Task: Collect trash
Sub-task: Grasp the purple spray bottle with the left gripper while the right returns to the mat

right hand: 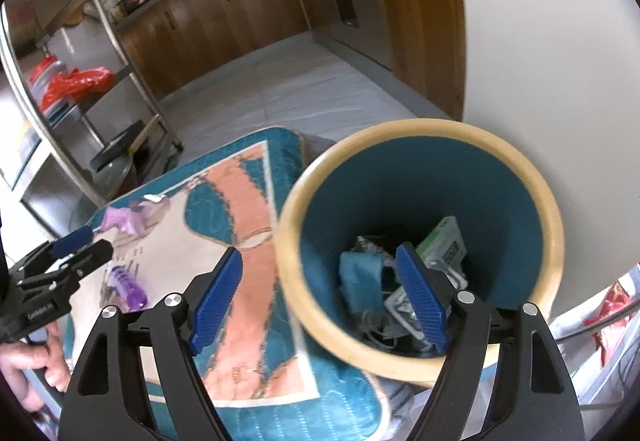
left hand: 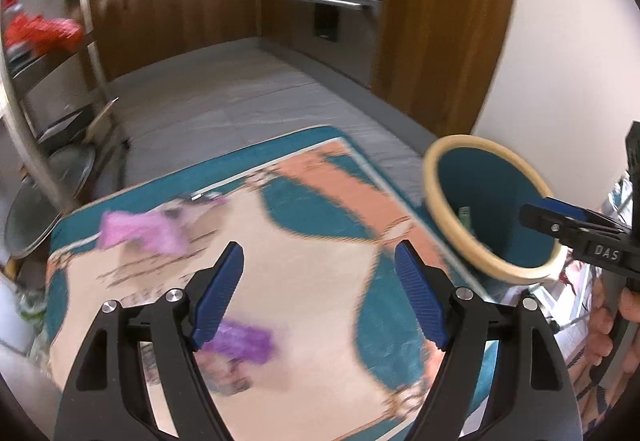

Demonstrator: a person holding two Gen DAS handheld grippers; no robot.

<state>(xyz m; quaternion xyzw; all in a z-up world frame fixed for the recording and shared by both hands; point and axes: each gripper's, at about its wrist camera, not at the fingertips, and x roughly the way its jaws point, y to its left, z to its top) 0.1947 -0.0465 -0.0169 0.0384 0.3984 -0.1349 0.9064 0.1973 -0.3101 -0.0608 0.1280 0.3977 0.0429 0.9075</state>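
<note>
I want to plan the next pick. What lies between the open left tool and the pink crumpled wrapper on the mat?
Only bare patterned mat separates the left tool from the pink crumpled wrapper, in the left wrist view.

The right gripper, entering at the right edge of the left wrist view, carries the white letters "DAS" on its black body. On the mat, blurred dark lettering at middle left cannot be read. No other text is legible.
</note>
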